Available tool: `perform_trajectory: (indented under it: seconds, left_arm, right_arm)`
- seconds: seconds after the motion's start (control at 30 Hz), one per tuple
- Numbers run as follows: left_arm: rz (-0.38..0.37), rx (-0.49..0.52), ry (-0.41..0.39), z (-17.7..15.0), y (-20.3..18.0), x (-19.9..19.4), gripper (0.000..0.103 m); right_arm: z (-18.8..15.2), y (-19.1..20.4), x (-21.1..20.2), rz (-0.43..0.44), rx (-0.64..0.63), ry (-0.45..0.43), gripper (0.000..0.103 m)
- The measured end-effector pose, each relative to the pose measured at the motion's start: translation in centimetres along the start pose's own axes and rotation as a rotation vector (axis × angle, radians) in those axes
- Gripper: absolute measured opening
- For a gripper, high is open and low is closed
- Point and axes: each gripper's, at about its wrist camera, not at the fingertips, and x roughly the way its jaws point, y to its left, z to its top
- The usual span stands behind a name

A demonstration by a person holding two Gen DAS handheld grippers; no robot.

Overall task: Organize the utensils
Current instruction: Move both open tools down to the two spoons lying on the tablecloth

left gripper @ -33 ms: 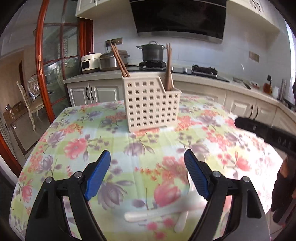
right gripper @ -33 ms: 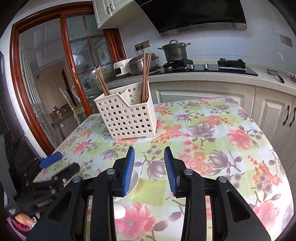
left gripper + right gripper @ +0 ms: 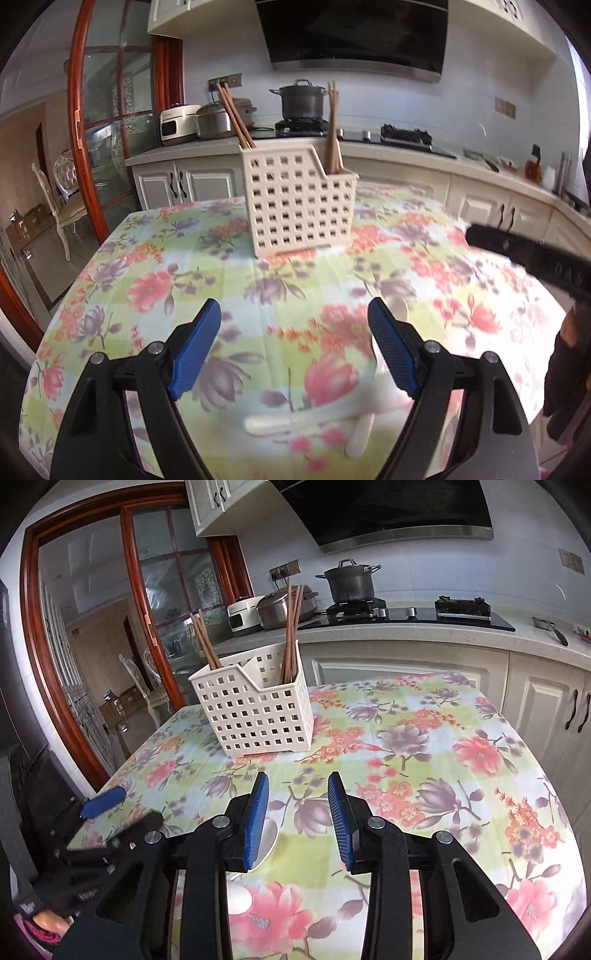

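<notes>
A cream perforated basket (image 3: 299, 206) (image 3: 258, 716) stands on the floral tablecloth, with brown chopsticks (image 3: 234, 114) (image 3: 291, 627) upright in its two compartments. My left gripper (image 3: 293, 314) is open wide over the table's near side, nothing between its blue pads. White spoons lie under it: a long handle (image 3: 295, 421) lies across, and a bowl (image 3: 397, 310) peeks out by the right finger. My right gripper (image 3: 298, 779) is open by a narrower gap and holds nothing. A white spoon (image 3: 271, 840) shows behind its left finger.
The table (image 3: 461, 746) has a round edge dropping off at left and right. A kitchen counter with a pot (image 3: 349, 581), rice cookers and a hob runs behind it. A wood-framed glass door (image 3: 74, 701) stands at left. A gloved hand (image 3: 565, 369) is at the right edge.
</notes>
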Motion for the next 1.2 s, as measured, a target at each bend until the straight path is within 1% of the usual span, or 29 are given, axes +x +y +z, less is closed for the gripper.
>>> perform_trajectory:
  seconds: [0.17,0.27,0.37,0.43,0.5,0.57,0.67,0.77,0.83,0.9,0.93,1.07,1.2]
  left_arm:
    - [0.002,0.063,0.07,-2.7,-2.1,0.6,0.079]
    - [-0.012,0.065,0.112,-4.4,-2.3,0.7,0.079]
    - [-0.03,0.073,0.129,-5.0,-2.6,0.7,0.079]
    - [-0.035,0.1,0.143,-5.2,-3.4,0.8,0.079]
    - [-0.025,0.132,0.178,-5.7,-4.2,1.5,0.079]
    - [-0.019,0.13,0.211,-5.9,-4.3,2.4,0.078]
    - [-0.009,0.097,0.22,-5.4,-3.6,3.1,0.075]
    - [-0.01,0.058,0.223,-4.4,-2.8,3.8,0.075]
    - [-0.01,0.025,0.246,-3.9,-2.2,4.7,0.075]
    - [-0.028,-0.016,0.269,-3.4,-1.7,5.2,0.074]
    - [-0.016,-0.027,0.272,-3.1,-1.5,5.5,0.074]
    - [0.025,-0.032,0.239,-2.3,-0.9,5.7,0.074]
    - [0.04,-0.046,0.238,-1.9,-0.4,6.3,0.074]
  right_arm:
    - [0.1,0.3,-0.9,0.003,-0.001,-0.014,0.034]
    - [0.4,-0.1,-1.6,0.001,0.014,-0.029,0.034]
    - [0.6,-0.4,-2.0,0.002,0.029,-0.034,0.034]
    - [0.6,-0.4,-2.1,0.003,0.037,-0.037,0.034]
    - [0.7,-0.3,-2.0,0.006,0.039,-0.036,0.034]
    - [0.6,-0.2,-1.9,0.007,0.036,-0.032,0.034]
    - [0.4,-0.3,-1.6,0.007,0.036,-0.023,0.034]
    - [0.2,-0.5,-1.3,0.005,0.04,-0.014,0.034]
    - [0.0,-0.6,-1.0,0.004,0.039,-0.007,0.034]
    - [-0.4,-0.5,-0.6,0.003,0.032,0.009,0.035]
    - [-0.7,-0.5,-0.3,0.003,0.029,0.022,0.035]
    - [-1.5,-0.1,1.0,0.013,0.028,0.065,0.035]
    - [-1.9,0.7,1.6,0.026,0.011,0.085,0.034]
